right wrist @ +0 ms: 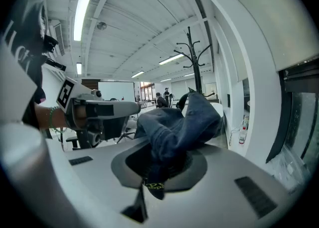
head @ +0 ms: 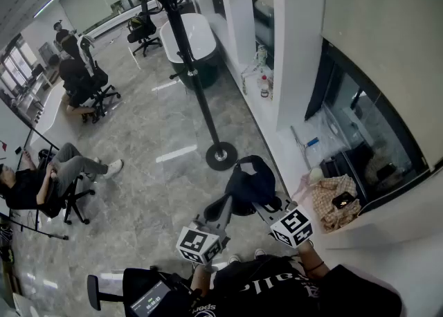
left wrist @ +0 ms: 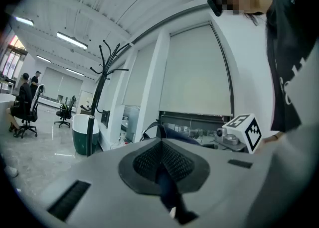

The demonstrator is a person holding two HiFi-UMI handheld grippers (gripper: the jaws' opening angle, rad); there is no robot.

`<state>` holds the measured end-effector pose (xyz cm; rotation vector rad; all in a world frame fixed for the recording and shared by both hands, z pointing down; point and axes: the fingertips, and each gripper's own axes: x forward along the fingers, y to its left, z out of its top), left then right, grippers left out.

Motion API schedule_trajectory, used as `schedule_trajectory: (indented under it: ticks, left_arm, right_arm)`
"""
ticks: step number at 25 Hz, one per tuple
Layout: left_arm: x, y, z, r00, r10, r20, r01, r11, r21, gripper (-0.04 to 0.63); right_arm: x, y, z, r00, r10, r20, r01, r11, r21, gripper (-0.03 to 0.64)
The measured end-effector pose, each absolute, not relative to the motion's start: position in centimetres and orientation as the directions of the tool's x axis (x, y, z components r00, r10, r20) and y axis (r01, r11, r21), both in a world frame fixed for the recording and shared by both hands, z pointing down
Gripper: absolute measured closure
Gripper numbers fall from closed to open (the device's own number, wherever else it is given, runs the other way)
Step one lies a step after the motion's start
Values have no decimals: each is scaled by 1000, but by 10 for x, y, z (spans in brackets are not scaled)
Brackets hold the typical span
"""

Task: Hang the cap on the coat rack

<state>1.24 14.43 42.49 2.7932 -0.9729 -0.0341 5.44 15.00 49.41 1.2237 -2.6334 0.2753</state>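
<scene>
Head view: dark blue cap gripped from both sides by left claw and right claw, held above the floor, near the coat rack base.

Left gripper view: clenched on a thin dark edge of the cap.

Right gripper view: clamped on bunched, seam-stitched denim (yellow-printed tag at the pinch, unreadable).

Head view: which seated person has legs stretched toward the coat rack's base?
The person at lower left, in grey trousers; the other person sits farther back.
</scene>
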Motion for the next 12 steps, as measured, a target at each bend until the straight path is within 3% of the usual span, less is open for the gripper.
schedule_trajectory:
  ticks: [12]
  left_arm:
    - [32,142,456,778,-621,99,-628,-759,173,597]
  right_arm:
    - [70,141,506,-663,-691,287,-738,668,-98,574]
